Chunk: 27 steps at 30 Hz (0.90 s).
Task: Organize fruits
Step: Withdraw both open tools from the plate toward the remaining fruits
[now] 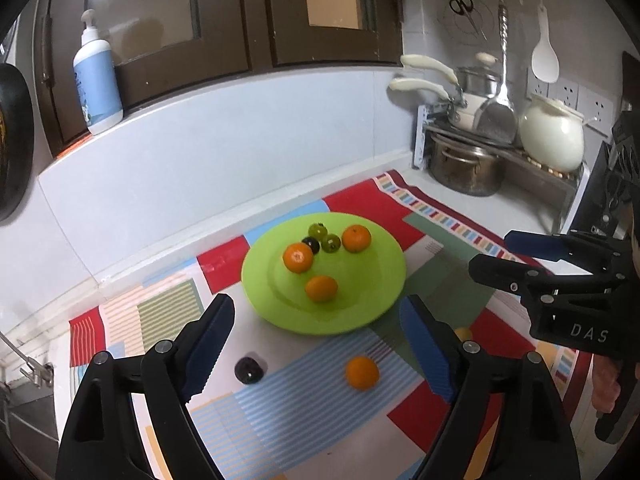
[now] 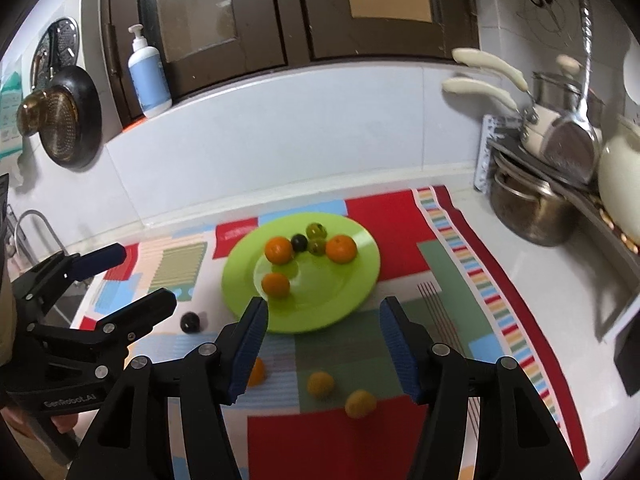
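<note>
A green plate [image 1: 376,280] [image 2: 352,280] sits on a patterned cloth and holds three oranges, two green fruits [image 1: 325,237] and a dark fruit [image 1: 311,244]. On the cloth in front of it lie an orange [image 1: 362,373] [image 2: 256,372], a dark fruit [image 1: 248,370] [image 2: 190,322] and two yellow-orange fruits [image 2: 320,384] [image 2: 360,403]. My left gripper [image 1: 316,344] is open and empty above the cloth near the plate. My right gripper [image 2: 322,344] is open and empty above the two yellow-orange fruits. Each gripper shows in the other's view, the right [image 1: 492,254] and the left [image 2: 144,276].
The cloth [image 1: 280,420] covers a white counter. At the right stand steel pots [image 1: 464,168], a white jar [image 1: 552,136] and a rack with hanging utensils. A soap bottle [image 1: 98,80] stands on the sill. A sink edge and tap [image 2: 32,224] lie at the left.
</note>
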Tool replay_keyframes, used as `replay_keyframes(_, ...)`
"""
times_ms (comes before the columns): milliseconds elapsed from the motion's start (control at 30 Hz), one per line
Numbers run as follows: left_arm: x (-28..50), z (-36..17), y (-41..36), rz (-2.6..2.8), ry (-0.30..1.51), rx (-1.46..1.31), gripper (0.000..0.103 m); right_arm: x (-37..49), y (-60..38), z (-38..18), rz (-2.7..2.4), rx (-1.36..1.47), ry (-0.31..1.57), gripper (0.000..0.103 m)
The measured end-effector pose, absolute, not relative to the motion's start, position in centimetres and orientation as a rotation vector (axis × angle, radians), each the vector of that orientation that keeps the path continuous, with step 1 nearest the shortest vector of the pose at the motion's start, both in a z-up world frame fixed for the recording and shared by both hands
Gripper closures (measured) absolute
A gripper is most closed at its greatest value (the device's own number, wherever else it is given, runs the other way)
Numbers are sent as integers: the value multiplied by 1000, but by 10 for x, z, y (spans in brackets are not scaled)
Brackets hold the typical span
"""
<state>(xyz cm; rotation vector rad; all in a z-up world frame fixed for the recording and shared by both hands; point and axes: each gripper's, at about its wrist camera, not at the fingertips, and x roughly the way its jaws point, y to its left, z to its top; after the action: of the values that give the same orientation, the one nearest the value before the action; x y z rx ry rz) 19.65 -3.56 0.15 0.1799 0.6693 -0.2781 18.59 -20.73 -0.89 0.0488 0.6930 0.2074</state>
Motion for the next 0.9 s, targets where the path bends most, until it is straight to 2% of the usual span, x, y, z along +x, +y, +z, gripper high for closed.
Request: replay_keyframes(900,200,-89,-48,-334,885,217,17,177,-219,-92,128,32,926,44)
